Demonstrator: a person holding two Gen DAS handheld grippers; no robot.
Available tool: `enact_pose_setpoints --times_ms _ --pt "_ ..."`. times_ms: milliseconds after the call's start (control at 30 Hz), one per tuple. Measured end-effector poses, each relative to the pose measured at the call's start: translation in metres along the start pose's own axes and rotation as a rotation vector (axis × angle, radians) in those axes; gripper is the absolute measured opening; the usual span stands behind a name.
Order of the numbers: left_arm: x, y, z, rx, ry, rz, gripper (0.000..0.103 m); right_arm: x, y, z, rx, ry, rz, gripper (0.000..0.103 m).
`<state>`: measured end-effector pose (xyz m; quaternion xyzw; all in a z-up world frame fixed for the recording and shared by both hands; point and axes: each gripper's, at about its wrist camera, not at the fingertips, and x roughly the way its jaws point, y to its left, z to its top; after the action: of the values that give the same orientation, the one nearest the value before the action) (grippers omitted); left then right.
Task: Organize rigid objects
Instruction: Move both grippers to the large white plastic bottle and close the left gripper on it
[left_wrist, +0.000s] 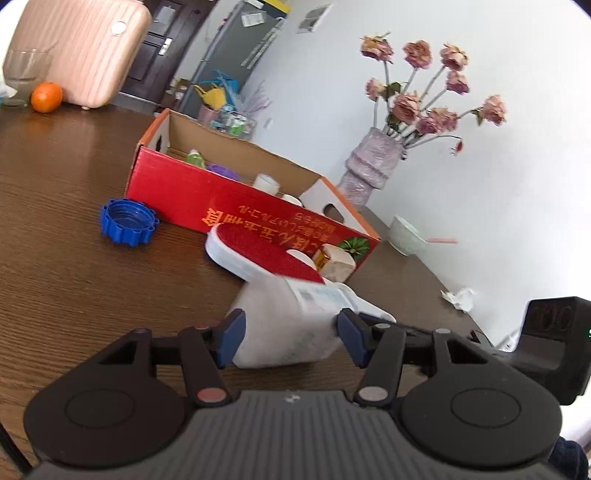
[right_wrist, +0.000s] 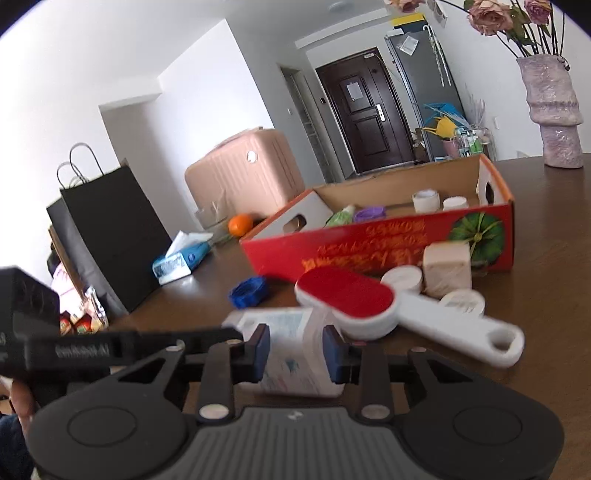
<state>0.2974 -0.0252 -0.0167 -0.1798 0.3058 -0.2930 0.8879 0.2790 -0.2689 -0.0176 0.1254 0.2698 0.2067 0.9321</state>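
Note:
A white plastic bottle (left_wrist: 288, 321) with a printed label lies on the brown table. My left gripper (left_wrist: 291, 334) is shut on its wide body, blue pads pressed on both sides. In the right wrist view the same bottle (right_wrist: 288, 369) sits between the pads of my right gripper (right_wrist: 295, 354), shut on a narrower part. Just beyond it lie a white lint brush (right_wrist: 347, 299) with a red pad, a beige block (right_wrist: 447, 267) and two white lids (right_wrist: 402, 277). Behind them stands a red cardboard box (left_wrist: 207, 195) holding several small items. A blue cap (left_wrist: 127, 221) lies beside the box.
A vase of dried roses (left_wrist: 369, 166), a pale bowl (left_wrist: 404, 230) and crumpled paper (left_wrist: 460, 297) stand towards the wall. An orange (left_wrist: 46, 96), a glass (left_wrist: 26, 74) and a tissue pack (right_wrist: 181, 258) lie at the far end. A black paper bag (right_wrist: 110, 236) stands past the edge.

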Motion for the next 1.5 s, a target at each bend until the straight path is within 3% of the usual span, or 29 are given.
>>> enact_pose_setpoints --times_ms 133,267,367,400,467,500,700,867,1133,1300,1500 --pt "-0.002 -0.003 0.000 0.038 -0.012 0.051 0.047 0.008 0.007 -0.004 -0.001 0.021 -0.025 0.023" --pt "-0.012 0.003 0.011 0.009 -0.040 0.021 0.048 0.000 0.011 0.002 -0.009 0.014 -0.004 0.026" --pt "-0.012 0.004 0.021 0.012 -0.065 0.026 0.048 -0.004 0.011 0.010 0.024 -0.024 -0.004 0.046" --pt "-0.009 0.007 0.023 0.005 -0.064 0.023 0.048 -0.003 0.010 0.013 0.032 -0.028 0.000 0.046" --pt "0.000 0.011 0.025 -0.026 -0.027 0.030 0.046 0.003 0.009 0.017 0.053 -0.020 -0.018 0.041" --pt "0.004 0.013 0.025 -0.043 -0.013 0.024 0.038 0.008 0.007 0.018 0.071 -0.004 -0.027 0.029" --pt "-0.011 0.012 0.008 -0.018 -0.038 0.019 0.032 -0.003 0.006 0.006 0.091 -0.018 0.003 0.021" --pt "-0.030 0.007 -0.016 -0.033 -0.015 -0.001 0.031 -0.020 0.016 -0.010 0.067 0.005 0.006 0.022" --pt "-0.039 0.004 -0.037 -0.001 -0.013 0.037 0.041 -0.025 0.023 -0.031 0.032 0.040 0.012 0.026" --pt "-0.037 0.010 -0.028 -0.017 -0.015 0.064 0.062 -0.026 0.018 -0.025 0.066 0.002 -0.002 0.047" --pt "-0.020 0.016 -0.021 -0.041 0.004 0.070 0.062 -0.011 0.006 -0.019 0.111 0.013 -0.022 0.047"
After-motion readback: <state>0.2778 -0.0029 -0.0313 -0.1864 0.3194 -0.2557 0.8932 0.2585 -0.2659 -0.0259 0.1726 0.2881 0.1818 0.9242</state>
